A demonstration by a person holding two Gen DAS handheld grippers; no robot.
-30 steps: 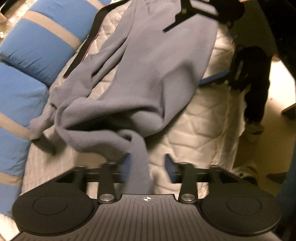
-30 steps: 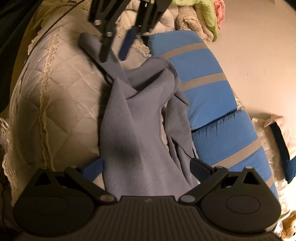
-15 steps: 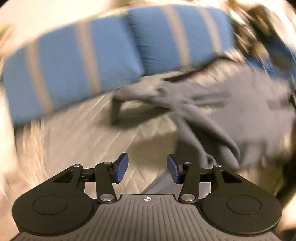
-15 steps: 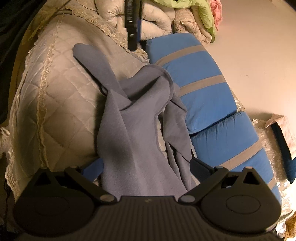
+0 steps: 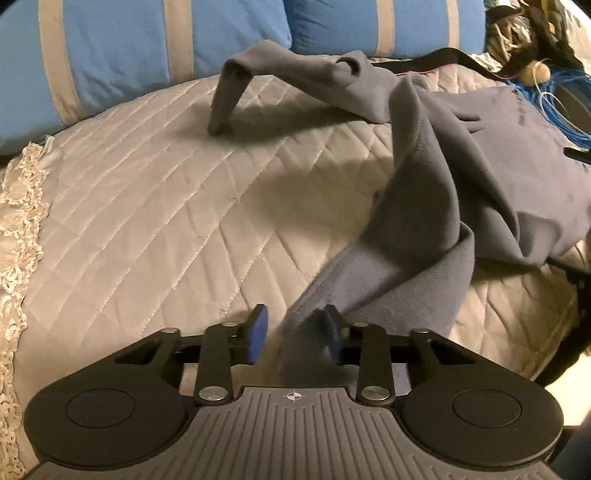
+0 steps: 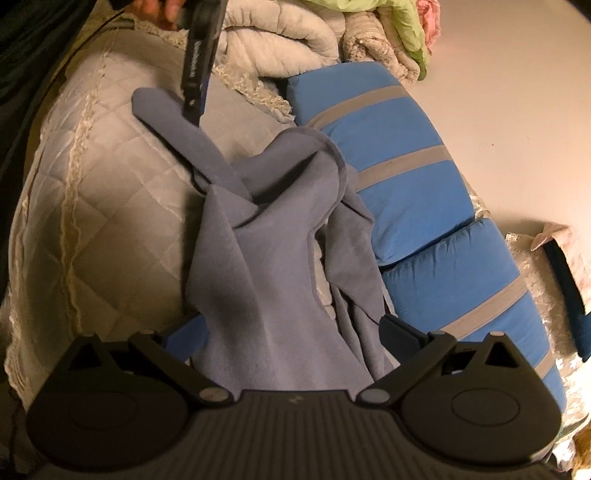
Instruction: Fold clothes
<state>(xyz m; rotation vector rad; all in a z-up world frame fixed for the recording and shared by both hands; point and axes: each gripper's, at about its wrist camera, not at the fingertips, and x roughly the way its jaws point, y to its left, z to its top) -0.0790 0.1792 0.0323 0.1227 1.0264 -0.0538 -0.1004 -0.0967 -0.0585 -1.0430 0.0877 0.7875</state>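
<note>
A grey-blue long-sleeved garment point(image 5: 491, 155) lies crumpled on the quilted bedspread point(image 5: 147, 221). One sleeve point(image 5: 288, 68) arches up near the pillows. The other sleeve's end point(image 5: 303, 332) runs between the jaws of my left gripper point(image 5: 293, 332), which are closing; the cloth lies against the right pad while the left pad stands clear of it. In the right wrist view that gripper point(image 6: 194, 116) comes down edge-on onto the sleeve point(image 6: 162, 110). My right gripper point(image 6: 291, 332) stands wide open, with the garment's body point(image 6: 258, 277) spread between its fingers.
Two blue pillows with grey stripes point(image 6: 399, 177) line the bed's far side. Bundled quilts and a green cloth point(image 6: 369, 22) sit past them. Blue cables point(image 5: 554, 99) and a black strap point(image 5: 443, 57) lie by the garment. A lace edge point(image 5: 14, 221) marks the bed's left side.
My left gripper swung across the bed and rolled, so the pillows now face it. Its jaws have narrowed around the sleeve end. The right gripper has stayed put.
</note>
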